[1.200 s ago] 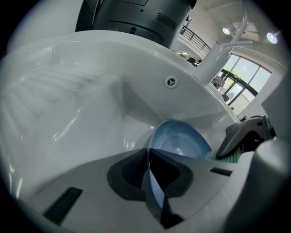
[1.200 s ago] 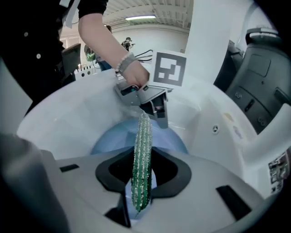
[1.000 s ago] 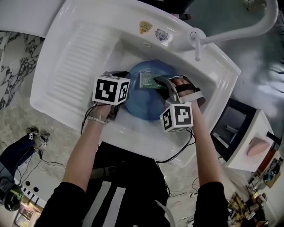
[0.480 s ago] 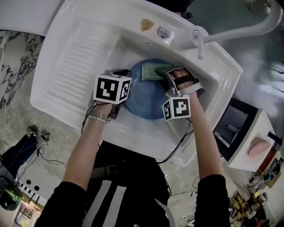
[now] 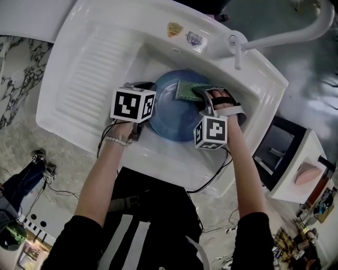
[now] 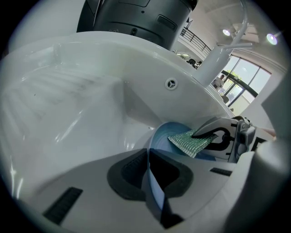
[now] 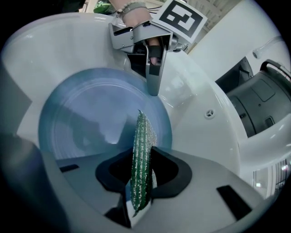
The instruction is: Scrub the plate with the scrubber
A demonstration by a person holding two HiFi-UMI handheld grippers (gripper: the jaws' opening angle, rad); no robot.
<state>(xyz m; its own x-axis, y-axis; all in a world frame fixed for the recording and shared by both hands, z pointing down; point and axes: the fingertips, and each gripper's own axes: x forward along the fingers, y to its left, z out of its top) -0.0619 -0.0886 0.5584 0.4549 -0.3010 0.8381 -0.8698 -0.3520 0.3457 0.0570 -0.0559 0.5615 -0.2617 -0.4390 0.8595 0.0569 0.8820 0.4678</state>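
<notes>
The blue plate (image 5: 171, 120) sits in the white sink (image 5: 121, 16). The left gripper (image 6: 149, 179) has its jaws pinched tight on the plate's rim, and the right gripper (image 7: 141, 182) is clamped on the green scrubber (image 7: 142, 150), held over the plate's far half. A ribbed drainboard (image 5: 97, 68) lies to the left, a tap (image 5: 280, 36) reaches across the back corner, and below is a marbled floor (image 5: 21, 142) with cables (image 5: 53, 192).

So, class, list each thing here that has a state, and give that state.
Left gripper: shut on the plate rim.
Right gripper: shut on the scrubber.
Plate: in the sink, held at its rim.
Scrubber: laid against the plate.
</notes>
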